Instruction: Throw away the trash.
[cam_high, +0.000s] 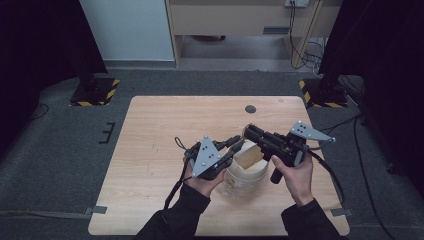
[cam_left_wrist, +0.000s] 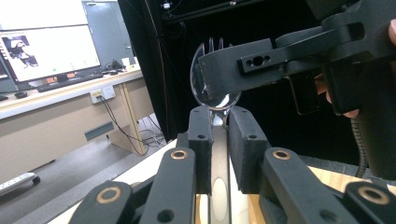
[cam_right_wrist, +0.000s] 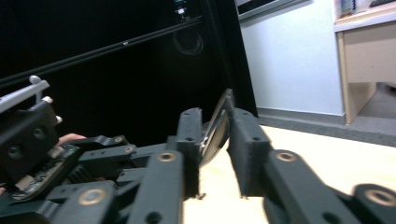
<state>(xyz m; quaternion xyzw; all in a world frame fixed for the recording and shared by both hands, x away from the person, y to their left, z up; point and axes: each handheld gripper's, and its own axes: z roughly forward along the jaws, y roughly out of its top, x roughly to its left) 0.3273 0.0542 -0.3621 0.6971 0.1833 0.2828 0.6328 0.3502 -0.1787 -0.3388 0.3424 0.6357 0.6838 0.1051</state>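
A clear plastic spork (cam_left_wrist: 212, 77) stands upright, its handle pinched between the jaws of my left gripper (cam_left_wrist: 219, 112). My right gripper (cam_right_wrist: 215, 119) comes in from the side, its jaws closed on the spork's bowl (cam_right_wrist: 215, 130), which sits slanted between the pads. In the high view the left gripper (cam_high: 236, 143) and the right gripper (cam_high: 248, 133) meet tip to tip above a pale round container (cam_high: 243, 175) with a tan piece (cam_high: 248, 156) at its top. The spork itself is too small to make out there.
The wooden table (cam_high: 160, 130) has a small dark round mark (cam_high: 250, 109) near its far edge. Two stand bases with yellow-black stripes (cam_high: 95, 92) (cam_high: 320, 95) sit on the floor beyond it. A cable (cam_high: 332, 172) trails from the right gripper.
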